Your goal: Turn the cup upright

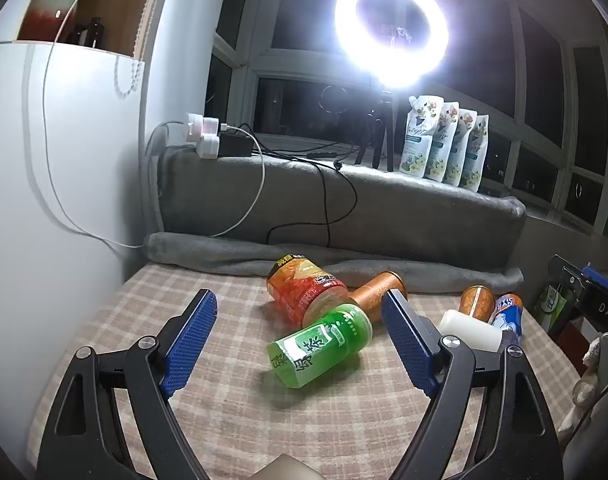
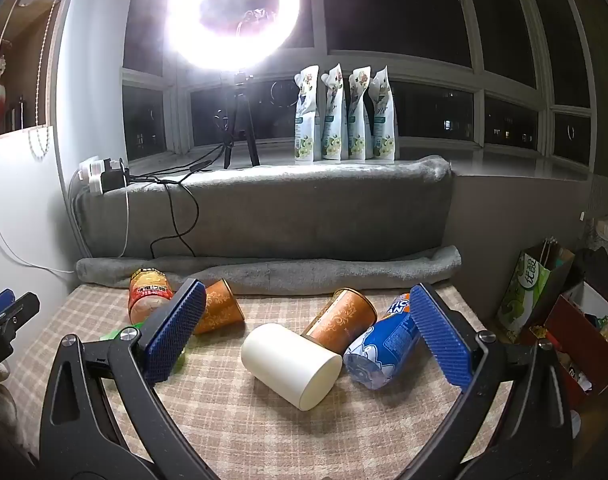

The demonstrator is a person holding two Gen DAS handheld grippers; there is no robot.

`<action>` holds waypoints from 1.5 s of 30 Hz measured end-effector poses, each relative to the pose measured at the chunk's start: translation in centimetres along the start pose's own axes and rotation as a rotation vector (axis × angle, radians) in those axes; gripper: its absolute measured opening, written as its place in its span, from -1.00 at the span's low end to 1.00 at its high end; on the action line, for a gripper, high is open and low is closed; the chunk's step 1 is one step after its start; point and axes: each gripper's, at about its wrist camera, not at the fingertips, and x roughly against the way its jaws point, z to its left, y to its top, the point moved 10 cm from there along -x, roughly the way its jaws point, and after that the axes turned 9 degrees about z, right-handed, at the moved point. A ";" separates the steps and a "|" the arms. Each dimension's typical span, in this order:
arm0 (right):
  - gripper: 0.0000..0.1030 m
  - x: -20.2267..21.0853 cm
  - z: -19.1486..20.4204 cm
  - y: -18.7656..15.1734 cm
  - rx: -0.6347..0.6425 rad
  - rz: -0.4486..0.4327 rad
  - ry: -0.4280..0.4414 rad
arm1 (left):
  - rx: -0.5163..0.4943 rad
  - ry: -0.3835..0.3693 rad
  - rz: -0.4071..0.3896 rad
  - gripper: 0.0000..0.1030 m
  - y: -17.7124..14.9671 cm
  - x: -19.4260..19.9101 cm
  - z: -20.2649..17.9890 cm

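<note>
Several cups lie on their sides on the checked tablecloth (image 1: 232, 412). In the left wrist view a green cup (image 1: 319, 346) lies between my open left gripper's (image 1: 304, 312) blue pads, with a red-orange cup (image 1: 305, 294) and a copper cup (image 1: 377, 288) behind it. In the right wrist view a white cup (image 2: 290, 366) lies between the pads of my open right gripper (image 2: 307, 312). A copper cup (image 2: 341, 320) and a blue cup (image 2: 381, 350) lie just right of it. Another copper cup (image 2: 220, 312) and the red-orange cup (image 2: 148, 292) lie at the left.
A rolled grey blanket (image 2: 264, 270) borders the table's far edge below a blanket-covered sill. A ring light (image 2: 232, 16) on a tripod, several refill pouches (image 2: 343, 116), plugs and cables stand on the sill. A white wall is at the left. Bags and boxes (image 2: 563, 320) stand at the right.
</note>
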 end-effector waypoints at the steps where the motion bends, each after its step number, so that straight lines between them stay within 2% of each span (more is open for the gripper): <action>1: 1.00 0.0 0.0 0.0 0.000 0.000 0.000 | 0.000 -0.001 0.000 0.64 0.0 0.0 0.0; 37: 1.00 -0.2 -0.4 0.0 -0.002 0.015 -0.003 | -0.004 -0.016 0.013 0.64 -0.2 -0.2 -0.5; 39: 1.00 -0.4 -0.3 -0.2 -0.006 0.022 -0.003 | -0.005 -0.016 0.014 0.64 -0.2 -0.3 -0.5; 42: 1.00 -1.9 -0.1 -0.7 -0.107 0.088 0.056 | -0.005 -0.013 0.013 0.64 -0.2 -0.3 -0.5; 45: 1.00 -2.4 -0.2 -0.9 -0.124 0.104 0.070 | -0.005 -0.012 0.017 0.64 -0.3 -0.5 -0.3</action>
